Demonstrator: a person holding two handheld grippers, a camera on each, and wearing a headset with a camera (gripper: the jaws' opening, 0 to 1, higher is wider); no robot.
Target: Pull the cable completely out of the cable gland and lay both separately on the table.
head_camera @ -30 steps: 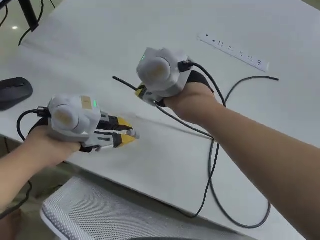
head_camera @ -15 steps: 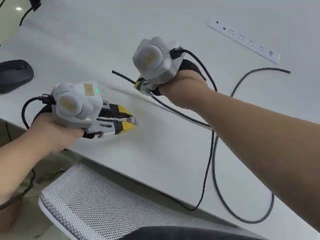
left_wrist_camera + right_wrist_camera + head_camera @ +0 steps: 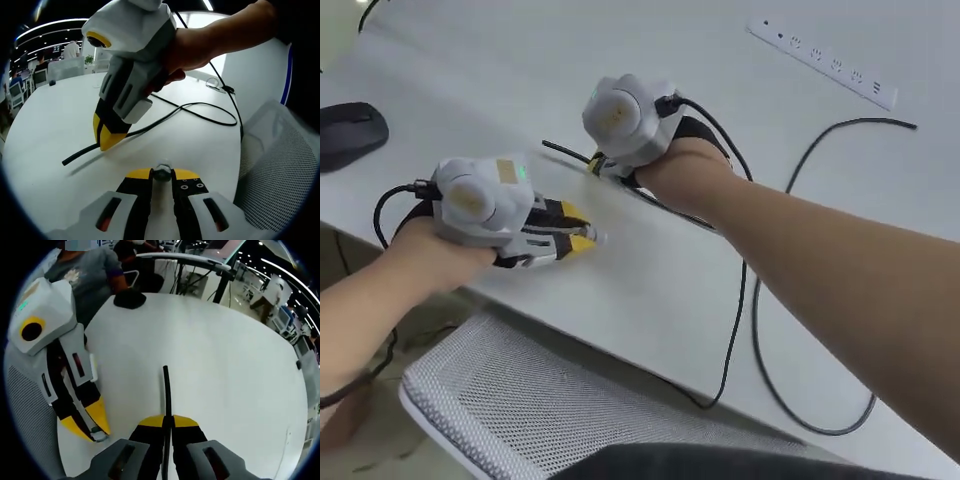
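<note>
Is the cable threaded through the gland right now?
No, in the left gripper view the gland sits alone in the left tongs, and the free end of the cable is apart from it.

Head view down over table (image 3: 650, 290), gripper views low, sharing it

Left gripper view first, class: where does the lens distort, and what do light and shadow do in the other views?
Left gripper view: the fisheye bows the table edge; the cable casts a soft shadow; the cable gland looms large. Right gripper view: ceiling lights glare top right. Head view: even light, no hard shadows.
</note>
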